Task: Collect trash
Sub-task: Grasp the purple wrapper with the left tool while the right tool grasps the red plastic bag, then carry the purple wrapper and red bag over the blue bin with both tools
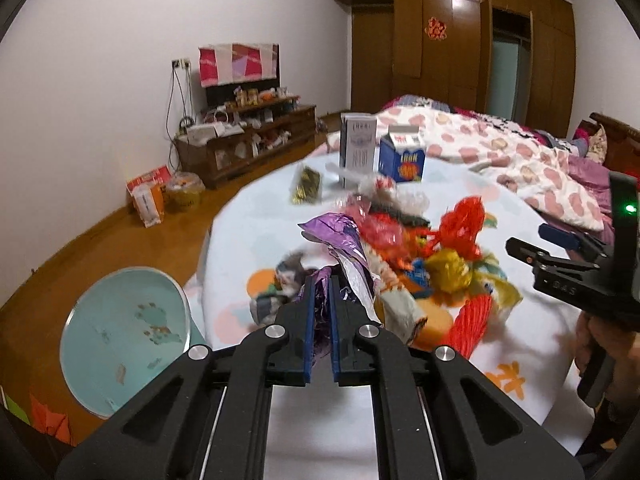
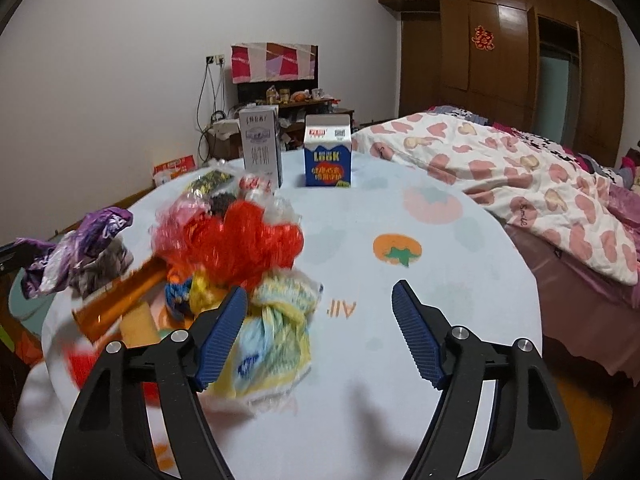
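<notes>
A pile of crumpled wrappers and plastic bags (image 1: 404, 248) lies on the round table with a fruit-print cloth (image 1: 460, 184). My left gripper (image 1: 322, 280) is shut on a purple foil wrapper (image 1: 340, 232), lifted a little above the pile; the right wrist view shows that wrapper (image 2: 100, 228) at the far left. My right gripper (image 2: 320, 292) stands open over the cloth. Its left finger (image 2: 224, 332) lies against a yellow and blue plastic bag (image 2: 276, 332), and its right finger touches nothing. A red net bag (image 2: 240, 240) tops the pile.
A teal bin (image 1: 124, 340) stands on the floor left of the table. Two milk cartons, a tall grey one (image 2: 262, 148) and a blue one (image 2: 327, 152), stand at the table's far side. A bed with a heart-print quilt (image 2: 520, 176) is on the right.
</notes>
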Tool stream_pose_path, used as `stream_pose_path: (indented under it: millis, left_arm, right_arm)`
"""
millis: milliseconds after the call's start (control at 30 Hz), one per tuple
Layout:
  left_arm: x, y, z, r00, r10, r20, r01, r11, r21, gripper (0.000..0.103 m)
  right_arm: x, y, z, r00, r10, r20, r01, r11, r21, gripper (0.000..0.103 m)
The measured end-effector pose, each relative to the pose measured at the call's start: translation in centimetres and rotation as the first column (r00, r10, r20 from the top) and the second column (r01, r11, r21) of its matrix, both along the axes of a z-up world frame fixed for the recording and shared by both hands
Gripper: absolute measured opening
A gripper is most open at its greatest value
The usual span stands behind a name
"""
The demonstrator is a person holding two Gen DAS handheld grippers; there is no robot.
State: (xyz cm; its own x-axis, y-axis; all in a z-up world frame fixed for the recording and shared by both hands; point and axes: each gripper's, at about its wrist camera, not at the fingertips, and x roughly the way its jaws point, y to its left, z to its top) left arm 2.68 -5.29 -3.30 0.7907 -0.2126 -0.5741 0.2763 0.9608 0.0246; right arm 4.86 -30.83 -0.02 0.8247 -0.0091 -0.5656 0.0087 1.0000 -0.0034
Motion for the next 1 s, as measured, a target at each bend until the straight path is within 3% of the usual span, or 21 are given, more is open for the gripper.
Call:
stream_pose_path:
  millis: [300, 367, 433, 500, 800, 1000]
  left_arm:
    - [1.6, 2.5, 0.7, 0.995, 0.094, 0.029, -0.094, 0.996, 0.004, 0.006]
    - [1.7, 3.0, 0.9, 0.994, 0.106, 0.032, -0.106, 0.994, 0.001, 0.006]
    - [1.8, 3.3, 1.0, 0.993, 0.112, 0.034, -0.112, 0.994, 0.000, 0.006]
    - [1.7, 3.6, 1.2, 0.992, 0.118, 0.036, -0.118, 0.993, -0.001, 0.006]
    - [1.3, 6.3, 2.0, 0.982, 0.179, 0.057, -0.179, 0.984, 0.000, 0.006]
    - [1.2, 8.8, 2.2, 0.969, 0.240, 0.062, -0.240, 0.971, -0.005, 0.006]
  right_arm:
    - [3.4, 2.0, 0.7, 0.999, 0.052, -0.003, -0.052, 0.997, 0.049, 0.072]
    - [4.4, 2.4, 0.4, 0.997, 0.077, -0.023, -0.075, 0.995, 0.058, 0.060]
    - [5.4, 2.6, 0.0, 0.993, 0.102, -0.054, -0.098, 0.992, 0.076, 0.025]
    - [5.7, 2.9, -0.1, 0.989, 0.132, -0.065, -0.125, 0.988, 0.096, 0.008]
    - [3.7, 5.9, 3.5, 0.980, 0.194, 0.039, -0.195, 0.980, 0.030, 0.004]
    - [4.1, 9.4, 4.8, 0.964, 0.259, 0.063, -0.260, 0.966, 0.004, 0.004]
